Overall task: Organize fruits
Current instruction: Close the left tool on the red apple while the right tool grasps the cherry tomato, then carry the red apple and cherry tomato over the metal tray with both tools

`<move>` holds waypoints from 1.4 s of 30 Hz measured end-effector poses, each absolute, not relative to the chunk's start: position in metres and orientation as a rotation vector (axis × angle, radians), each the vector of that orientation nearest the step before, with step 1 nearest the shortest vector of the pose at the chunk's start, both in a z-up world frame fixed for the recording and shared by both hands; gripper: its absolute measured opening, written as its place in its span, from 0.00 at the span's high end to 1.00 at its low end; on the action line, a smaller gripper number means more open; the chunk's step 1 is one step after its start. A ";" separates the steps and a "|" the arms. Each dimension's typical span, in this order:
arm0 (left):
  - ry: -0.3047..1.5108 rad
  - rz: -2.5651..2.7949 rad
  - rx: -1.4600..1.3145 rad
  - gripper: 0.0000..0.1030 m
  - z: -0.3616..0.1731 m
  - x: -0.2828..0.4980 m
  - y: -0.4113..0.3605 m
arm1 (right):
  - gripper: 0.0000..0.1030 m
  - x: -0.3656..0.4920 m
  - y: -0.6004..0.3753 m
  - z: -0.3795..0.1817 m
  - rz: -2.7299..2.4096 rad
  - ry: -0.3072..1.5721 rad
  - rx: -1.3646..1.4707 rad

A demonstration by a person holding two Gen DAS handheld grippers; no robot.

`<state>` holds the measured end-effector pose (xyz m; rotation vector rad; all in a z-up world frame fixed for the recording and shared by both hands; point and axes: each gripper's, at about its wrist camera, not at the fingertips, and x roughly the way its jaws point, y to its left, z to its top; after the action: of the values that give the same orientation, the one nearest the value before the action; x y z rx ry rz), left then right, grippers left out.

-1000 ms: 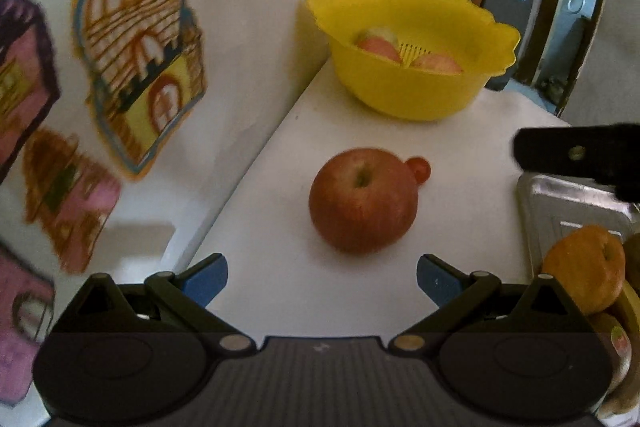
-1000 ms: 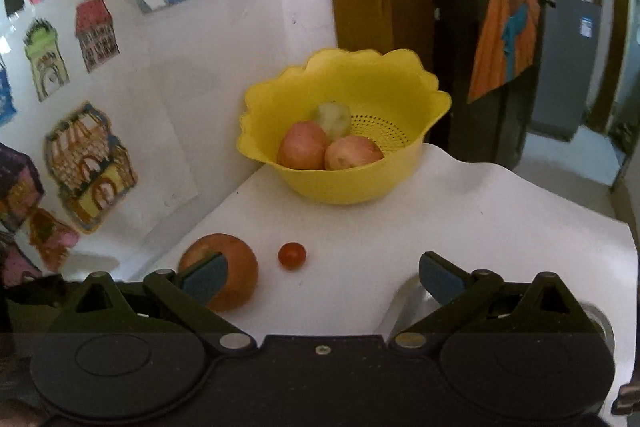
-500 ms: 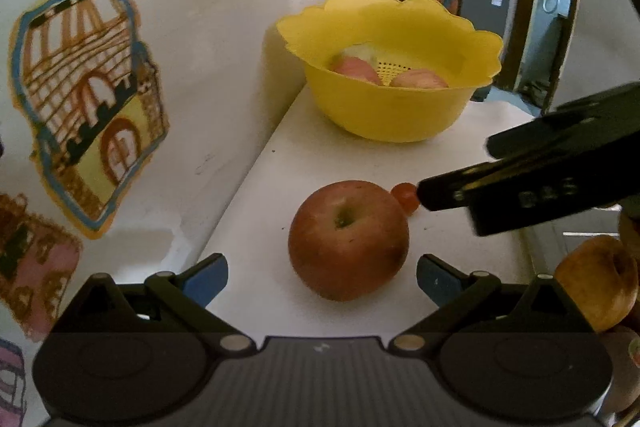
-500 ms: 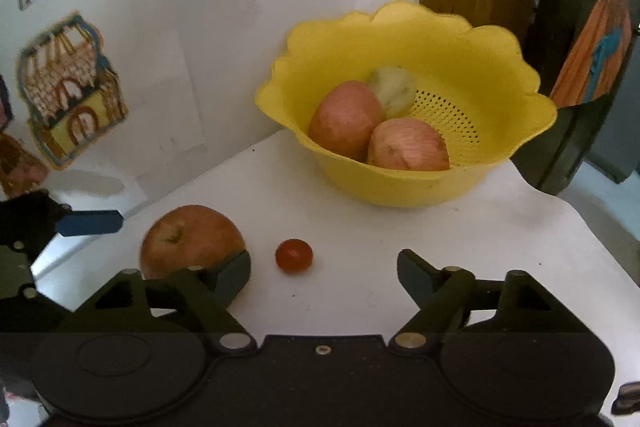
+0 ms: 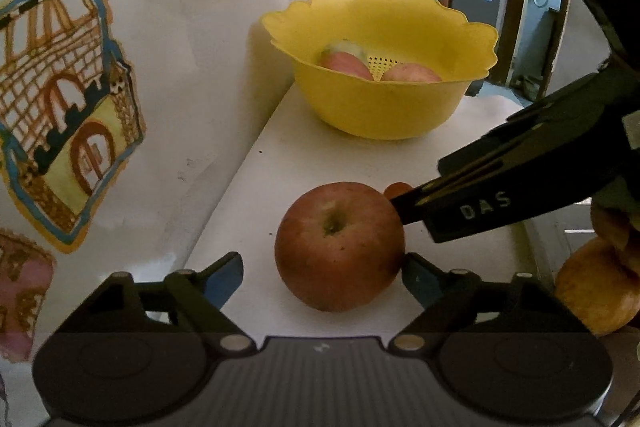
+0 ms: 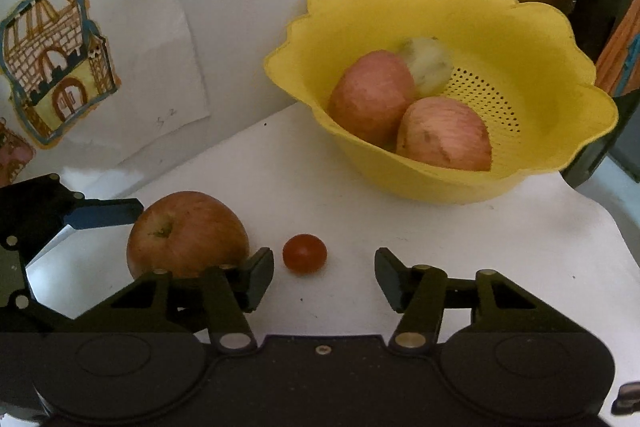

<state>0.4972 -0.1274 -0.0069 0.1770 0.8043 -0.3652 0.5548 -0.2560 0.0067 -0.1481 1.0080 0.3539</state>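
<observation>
The left gripper (image 5: pixel 322 277) is closing around the big round red apple (image 5: pixel 339 245) on the white table (image 6: pixel 460 247). The right gripper (image 6: pixel 324 277) is closing near the tiny red tomato (image 6: pixel 304 253). Neither is pinching yet. Next, probably lifting both into the yellow plastic bowl (image 6: pixel 540 59).

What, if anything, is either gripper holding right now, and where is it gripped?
Nothing is held yet. The left gripper is closing around the apple, and the right gripper is closing around the cherry tomato; both fruits sit on the table.
</observation>
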 end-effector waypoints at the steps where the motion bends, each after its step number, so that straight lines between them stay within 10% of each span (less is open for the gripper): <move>1: 0.805 -0.368 0.177 0.16 -0.007 0.498 -0.129 | 0.47 0.556 -0.255 0.006 0.357 1.011 -0.151; 25: 0.818 -0.377 0.150 0.30 -0.012 0.507 -0.132 | 0.73 0.558 -0.250 -0.002 0.409 1.050 -0.189; 42: 0.861 -0.327 0.121 0.30 -0.006 0.471 -0.107 | 0.73 0.520 -0.254 0.008 0.429 1.001 -0.171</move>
<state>0.4712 -0.1070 -0.0061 0.1206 0.8610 -0.3266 0.5195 -0.2543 0.0081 -0.1710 1.0009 0.4294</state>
